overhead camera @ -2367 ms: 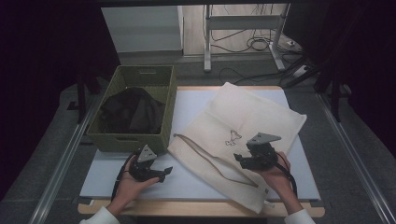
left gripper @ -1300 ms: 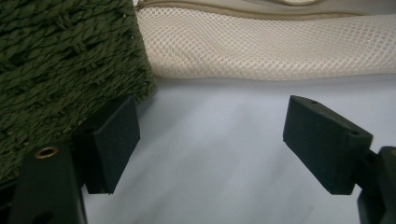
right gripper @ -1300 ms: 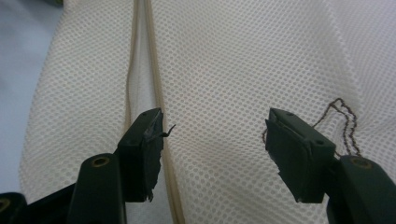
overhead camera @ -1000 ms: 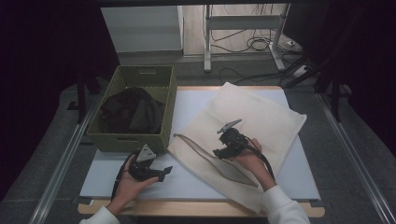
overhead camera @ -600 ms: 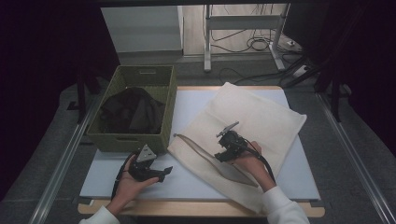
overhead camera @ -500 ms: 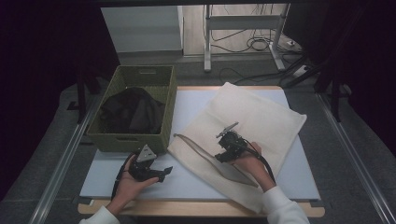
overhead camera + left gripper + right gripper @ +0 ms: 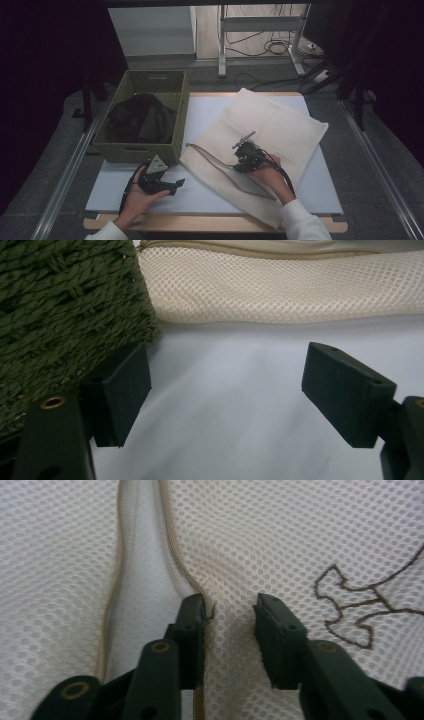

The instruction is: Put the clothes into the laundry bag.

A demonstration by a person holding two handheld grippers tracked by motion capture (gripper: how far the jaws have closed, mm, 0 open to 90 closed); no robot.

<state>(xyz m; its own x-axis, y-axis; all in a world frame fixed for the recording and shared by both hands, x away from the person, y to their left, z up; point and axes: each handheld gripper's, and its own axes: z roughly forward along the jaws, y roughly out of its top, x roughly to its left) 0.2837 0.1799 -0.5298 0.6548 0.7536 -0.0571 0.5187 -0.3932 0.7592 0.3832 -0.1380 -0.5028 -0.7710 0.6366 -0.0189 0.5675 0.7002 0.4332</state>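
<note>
1. The right gripper [image 7: 230, 607] has just been closing; its narrowed jaws straddle a raised fold of the cream mesh bag [image 7: 280, 540] beside its tan zipper [image 7: 172, 565].
2. The high view shows the bag [image 7: 270, 130] lying flat on the table [image 7: 210, 107], right of the green woven basket [image 7: 145, 150].
3. The left gripper [image 7: 225, 385] stands wide, empty.

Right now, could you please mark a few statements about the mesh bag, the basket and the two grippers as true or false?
1. The right gripper sits on the mesh bag, a ridge of mesh between its jaws. True; the jaws have just been closing.
2. The left gripper holds the bag. False; its jaws stand wide apart over the bare table.
3. The basket holds dark cloth. True.
4. The bag lies inside the basket. False; it lies on the table beside it.
5. The bag's zipper is open. True.
</note>
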